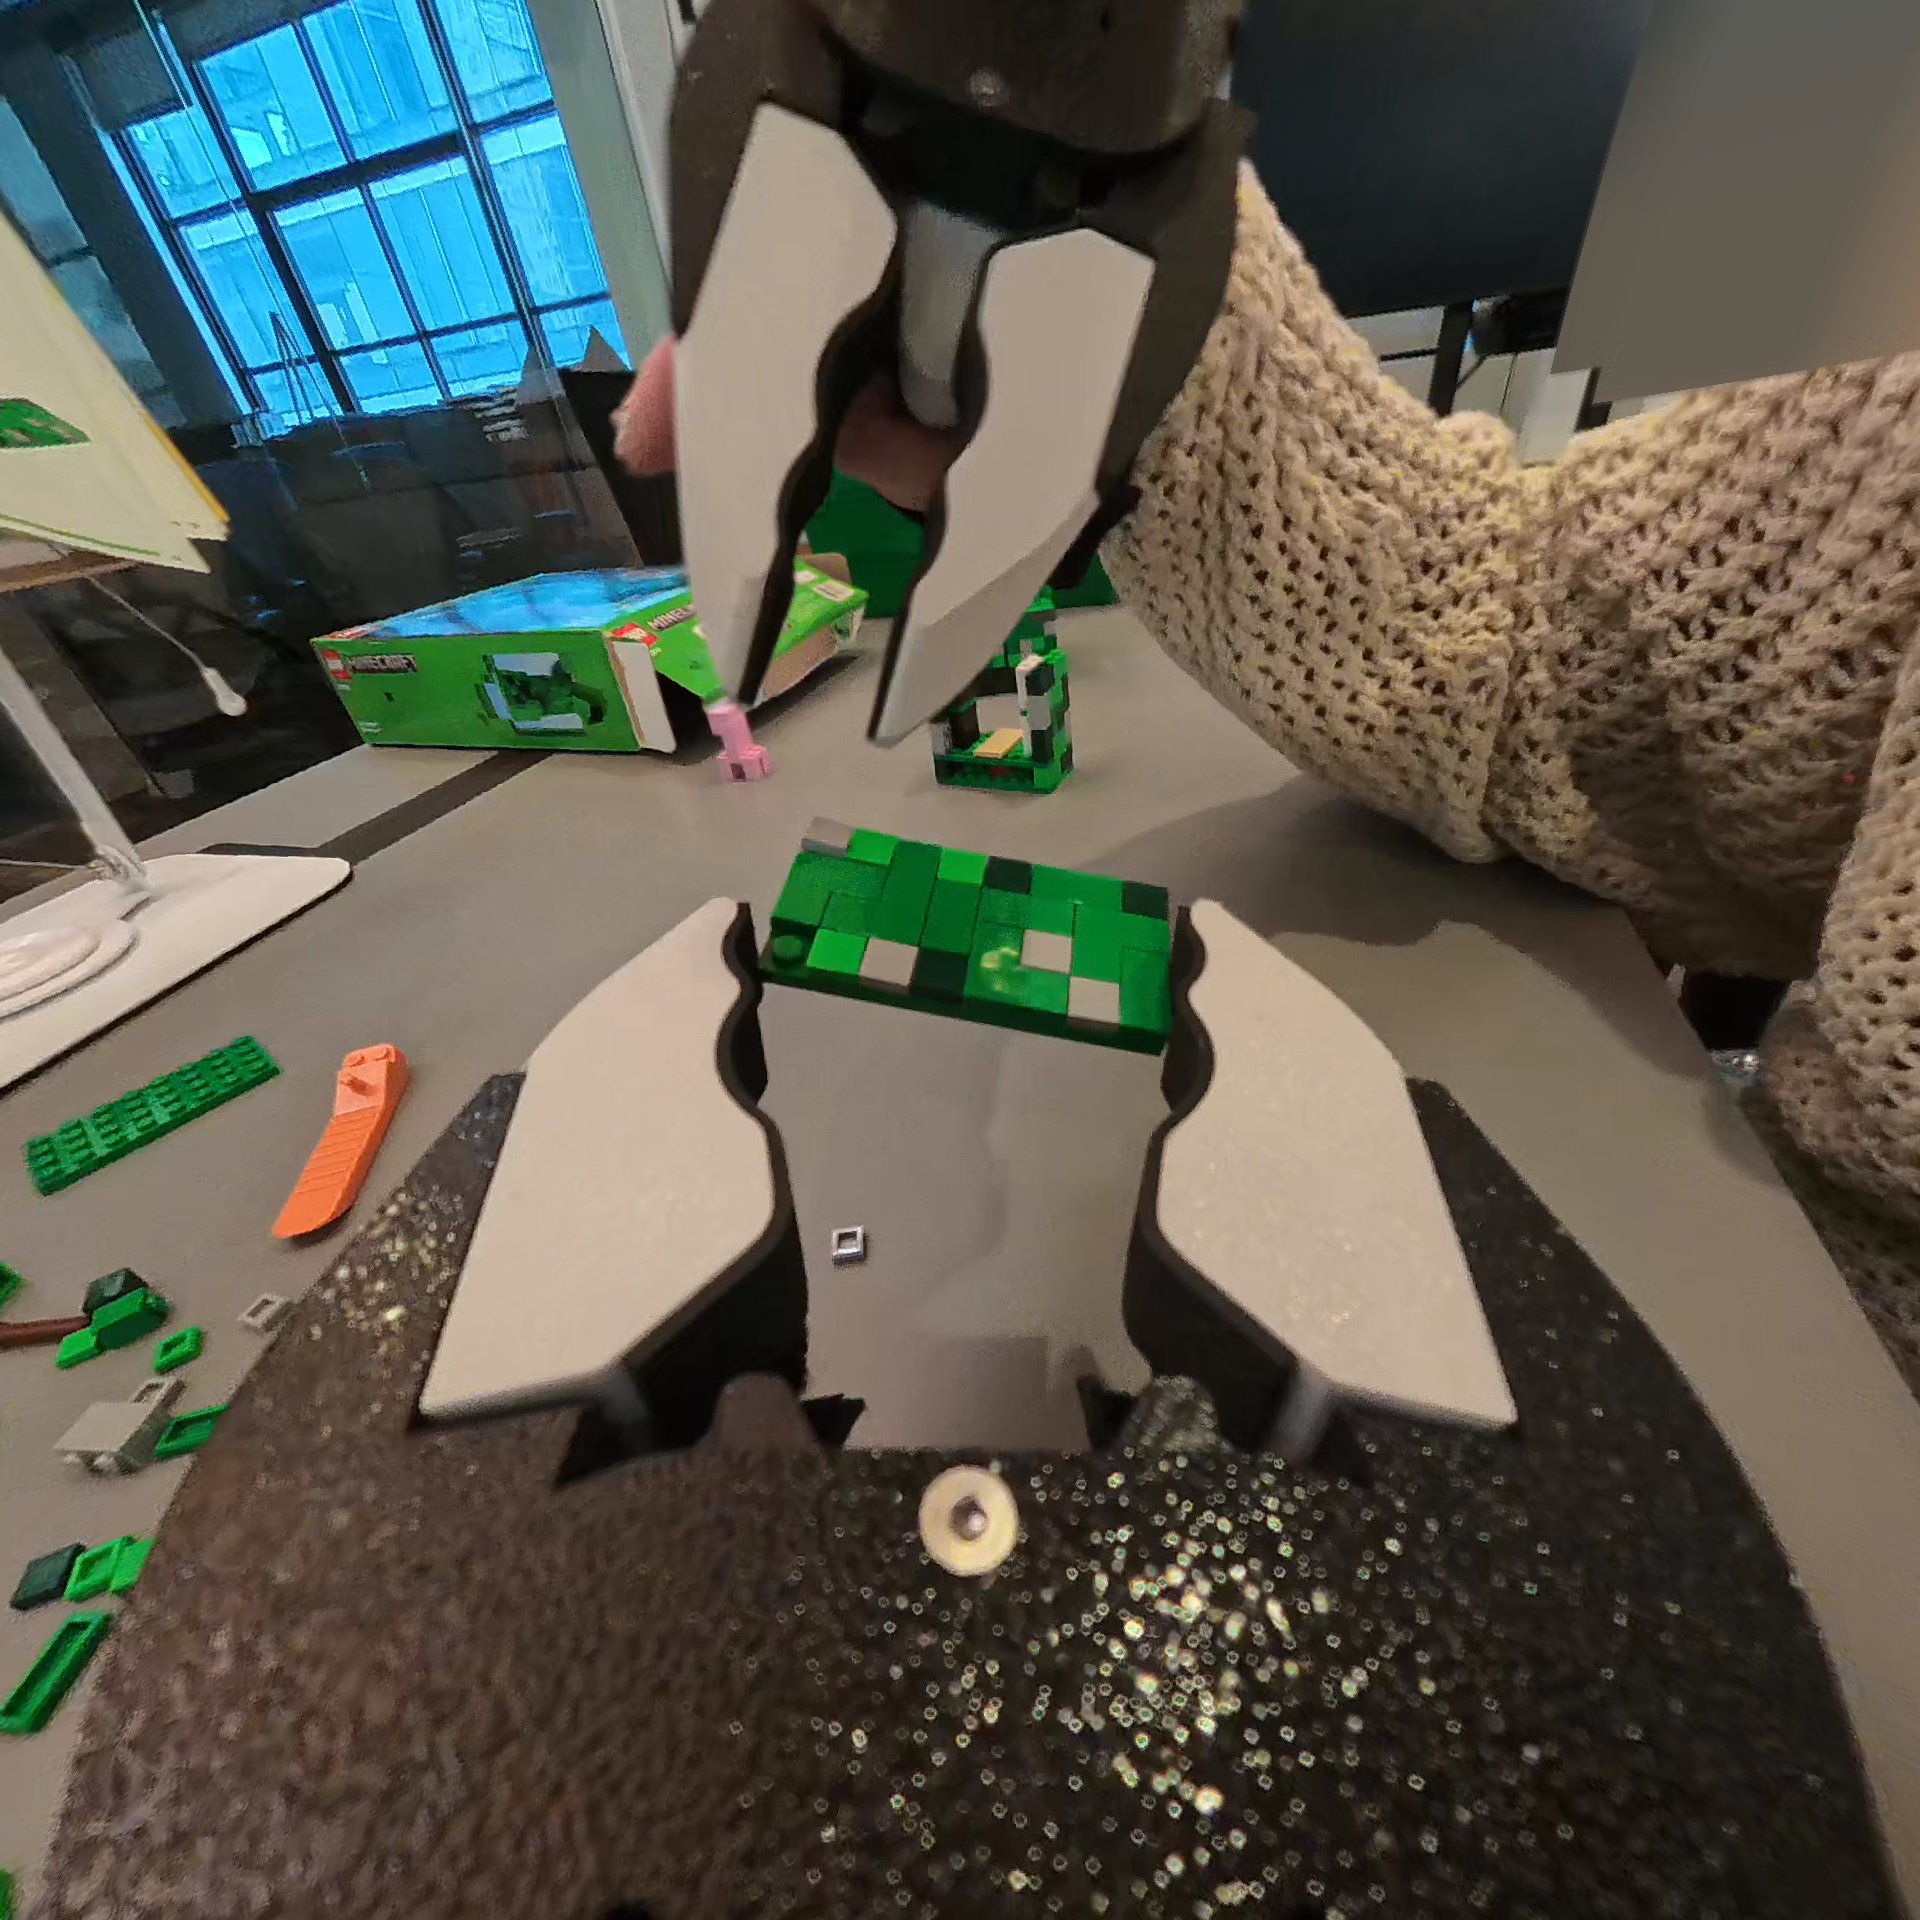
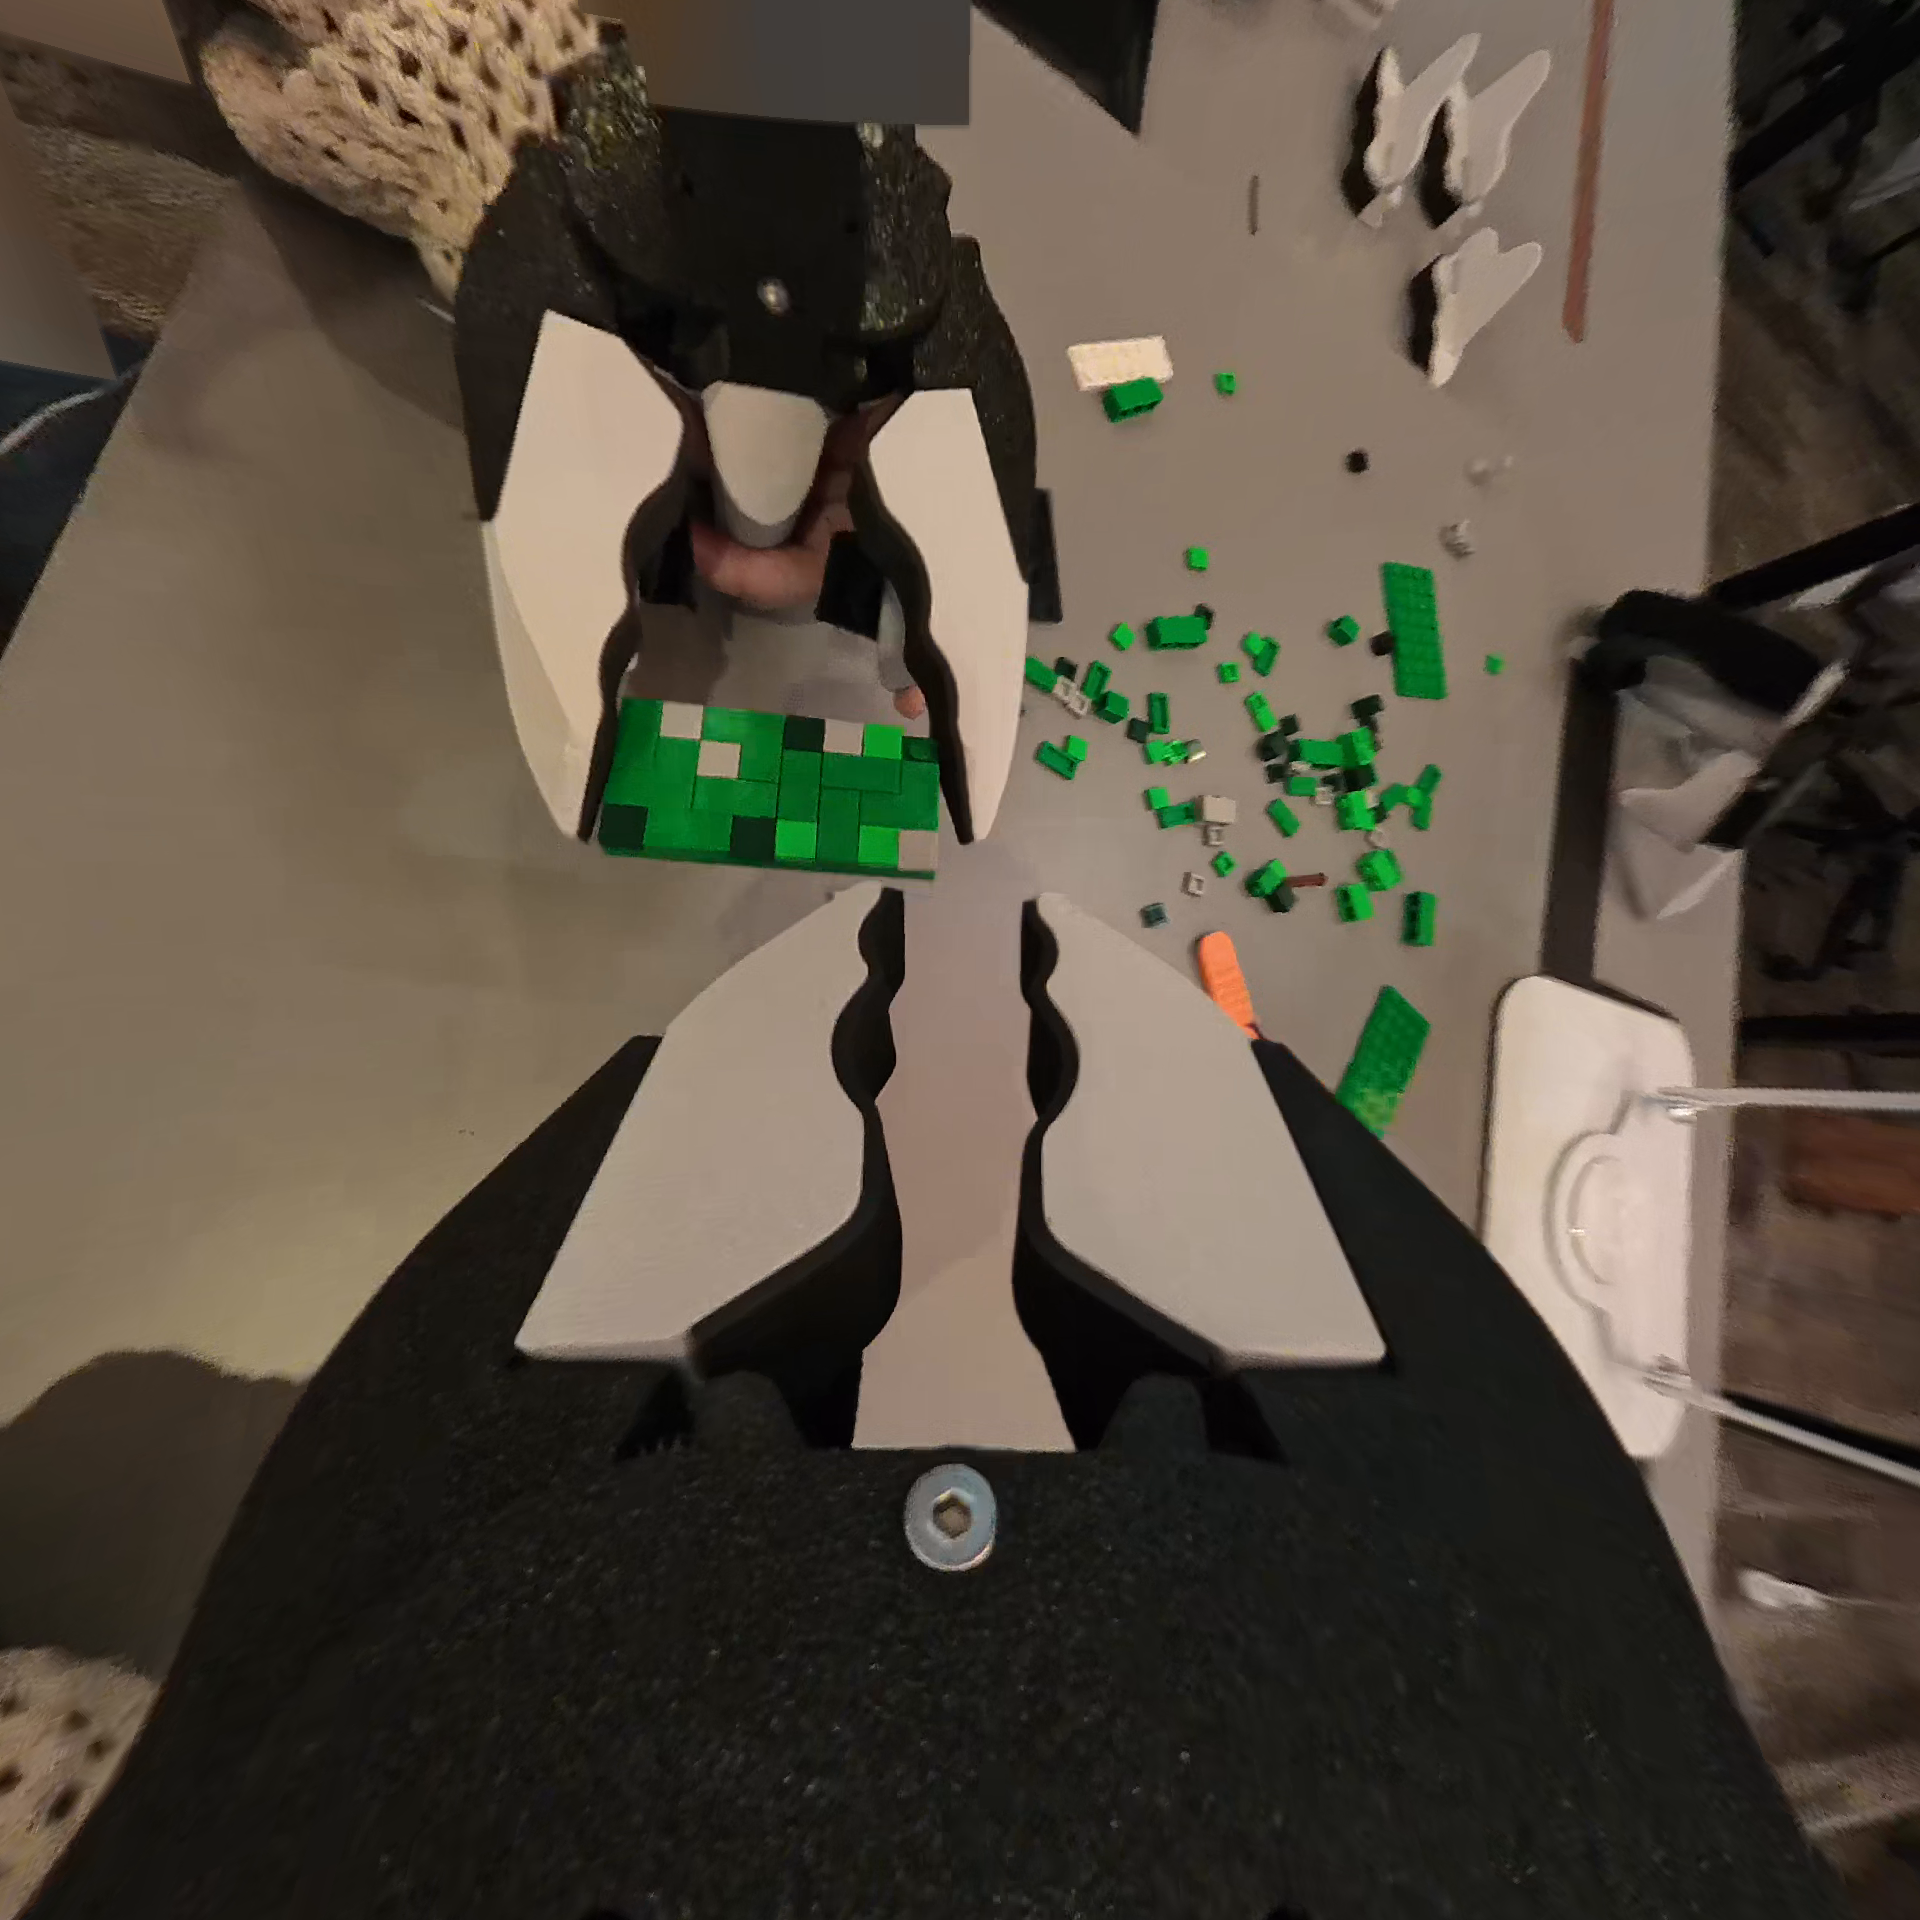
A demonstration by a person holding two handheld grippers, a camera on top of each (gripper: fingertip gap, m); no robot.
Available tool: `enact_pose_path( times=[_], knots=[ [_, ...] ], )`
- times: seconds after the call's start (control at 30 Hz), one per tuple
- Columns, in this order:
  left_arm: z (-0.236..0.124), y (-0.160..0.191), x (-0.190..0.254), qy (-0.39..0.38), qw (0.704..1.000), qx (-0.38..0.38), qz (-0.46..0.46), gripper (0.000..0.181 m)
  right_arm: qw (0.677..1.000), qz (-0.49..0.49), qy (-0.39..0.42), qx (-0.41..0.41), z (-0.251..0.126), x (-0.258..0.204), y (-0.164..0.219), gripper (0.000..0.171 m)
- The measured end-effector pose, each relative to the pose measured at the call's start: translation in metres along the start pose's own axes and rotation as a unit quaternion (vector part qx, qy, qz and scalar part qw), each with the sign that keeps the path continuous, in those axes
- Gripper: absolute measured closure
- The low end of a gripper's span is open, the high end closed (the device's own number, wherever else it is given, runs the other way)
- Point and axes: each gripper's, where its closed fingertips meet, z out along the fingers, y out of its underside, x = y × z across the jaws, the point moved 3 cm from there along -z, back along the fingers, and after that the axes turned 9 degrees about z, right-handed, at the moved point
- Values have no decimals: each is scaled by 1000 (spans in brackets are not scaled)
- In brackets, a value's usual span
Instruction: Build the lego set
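Grey table [image 1: 582, 894] first, then green tiled panel [image 1: 966, 951] mid-frame, our left tool [image 1: 961, 966] clamped on its two ends. Right tool [image 2: 961, 914] hangs above, jaws parted, empty. Tiling step, we judge: next, fetch grey tile [image 1: 849, 1243], lower centre.

Tiled plate [image 1: 966, 951]: patchwork of light, mid and dark green with scattered grey squares. Brick separator [image 1: 343, 1143]: orange. Small figure [image 1: 740, 743]: pink. Sleeve [image 1: 1455, 623]: cream open knit. Table [image 1: 582, 862]: plain grey. Gripper fingers [image 1: 623, 1143]: pale grey faces, black edges.
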Motion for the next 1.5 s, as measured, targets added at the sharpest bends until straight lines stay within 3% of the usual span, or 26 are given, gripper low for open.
enact_pose_path(
  times=[0.13, 0.27, 0.37, 0.47, 0.83, 1.07, 1.33, 1.5],
  knots=[
    [-5, -7, -5, 8, 998, 37, -41, 106, 981, -135, 124, 65, -6, -2, -4, 141],
    [-11, -14, -8, 21, 995, 73, -70, 106, 904, -307, 274, 117, -5, -17, -4, 140],
    [-11, -16, -6, 40, 991, 89, -87, 106, 870, -356, 321, 118, 4, -23, -5, 140],
    [-11, -16, -4, 56, 989, 94, -99, 106, 858, -368, 331, 135, 8, -23, -8, 142],
    [-10, -17, 3, 84, 986, 95, -106, 106, 848, -400, 326, 118, 20, -25, -5, 161],
    [-8, -13, 4, 88, 987, 81, -108, 106, 842, -438, 305, 77, 22, -27, 2, 164],
    [-5, -10, 5, 87, 988, 64, -114, 106, 862, -420, 282, 43, 24, -26, 6, 165],
    [-10, -7, -7, -25, 998, 11, 51, 95, 907, -334, 251, 59, 26, -19, 13, 165]
  ],
)
